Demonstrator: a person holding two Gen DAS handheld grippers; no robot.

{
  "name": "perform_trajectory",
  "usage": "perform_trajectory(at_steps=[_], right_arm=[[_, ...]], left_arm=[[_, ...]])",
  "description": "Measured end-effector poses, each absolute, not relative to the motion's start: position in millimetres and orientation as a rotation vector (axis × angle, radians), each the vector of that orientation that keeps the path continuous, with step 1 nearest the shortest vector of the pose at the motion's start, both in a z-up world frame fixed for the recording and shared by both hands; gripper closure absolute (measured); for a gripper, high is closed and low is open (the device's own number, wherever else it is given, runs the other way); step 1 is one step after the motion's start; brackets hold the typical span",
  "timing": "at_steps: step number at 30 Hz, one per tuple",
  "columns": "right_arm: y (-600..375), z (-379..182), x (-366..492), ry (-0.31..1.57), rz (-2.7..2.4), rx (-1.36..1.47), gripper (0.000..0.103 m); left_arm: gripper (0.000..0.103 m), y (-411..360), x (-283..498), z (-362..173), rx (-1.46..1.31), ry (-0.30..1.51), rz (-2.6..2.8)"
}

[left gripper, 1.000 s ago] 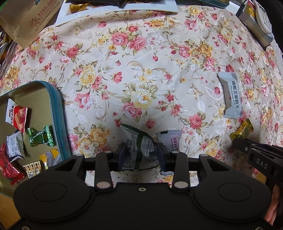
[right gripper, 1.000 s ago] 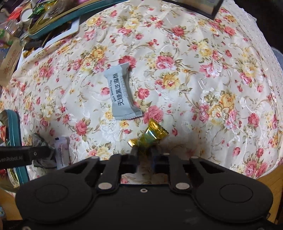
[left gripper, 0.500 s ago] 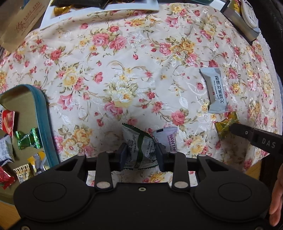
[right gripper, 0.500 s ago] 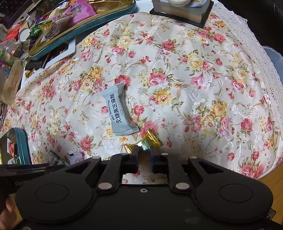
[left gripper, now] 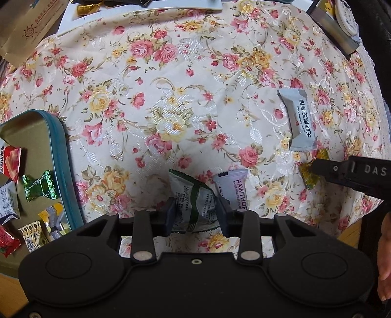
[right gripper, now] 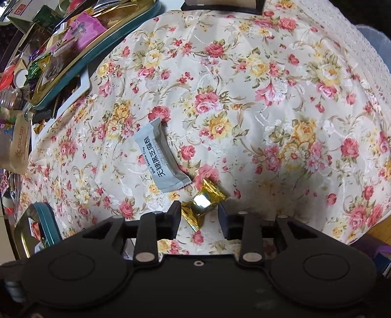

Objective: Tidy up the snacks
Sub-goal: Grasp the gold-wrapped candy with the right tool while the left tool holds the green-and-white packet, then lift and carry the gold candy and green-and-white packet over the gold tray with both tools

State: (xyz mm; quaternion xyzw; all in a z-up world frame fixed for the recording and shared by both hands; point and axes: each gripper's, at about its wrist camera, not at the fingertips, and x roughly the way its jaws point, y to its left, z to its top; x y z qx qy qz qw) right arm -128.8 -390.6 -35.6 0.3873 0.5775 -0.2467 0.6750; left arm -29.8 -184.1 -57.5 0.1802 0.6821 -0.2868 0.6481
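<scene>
My left gripper is shut on a white-and-green snack packet, which stays crumpled between the fingers over the floral cloth. A white Hawthorn packet lies just right of it. My right gripper is open, its fingers either side of a gold-wrapped candy that lies on the cloth; the candy also shows in the left wrist view. A grey sesame-crisp packet lies just beyond it, and shows in the left wrist view too.
A teal-rimmed tin at the left holds several wrapped snacks. A second teal tin full of snacks sits at the far left in the right wrist view. A paper bag and a box stand at the cloth's far edge.
My right gripper has opened, and the gold candy now lies loose between its fingers. My left gripper stays shut on the green-and-white packet and has shifted slightly.
</scene>
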Motion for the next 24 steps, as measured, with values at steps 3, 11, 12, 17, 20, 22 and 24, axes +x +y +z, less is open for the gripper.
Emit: perform_trajectory(at_steps=[3, 11, 12, 17, 20, 22, 24], right_arm=[[-390, -41, -124, 1.298, -0.574, 0.864, 0.067], [-373, -45, -112, 1.306, -0.561, 0.666, 0.075], [-371, -46, -112, 1.310, -0.557, 0.637, 0.080], [-361, -42, -111, 1.299, -0.532, 0.536, 0.082], [-360, -36, -110, 1.284, -0.509, 0.559, 0.082], [-359, -31, -110, 1.273, -0.500, 0.570, 0.082], [-358, -28, -109, 1.263, -0.490, 0.565, 0.082]], left_arm=[[0.058, -182, -28, -56, 0.403, 1.554, -0.648], [0.059, -174, -22, -49, 0.373, 1.543, -0.644], [0.059, -173, -21, -48, 0.371, 1.543, -0.644], [0.059, -173, -25, -50, 0.377, 1.548, -0.650], [0.059, -178, -32, -53, 0.411, 1.541, -0.672], [0.053, -182, -35, -56, 0.437, 1.519, -0.671], [0.049, -185, -37, -58, 0.445, 1.508, -0.660]])
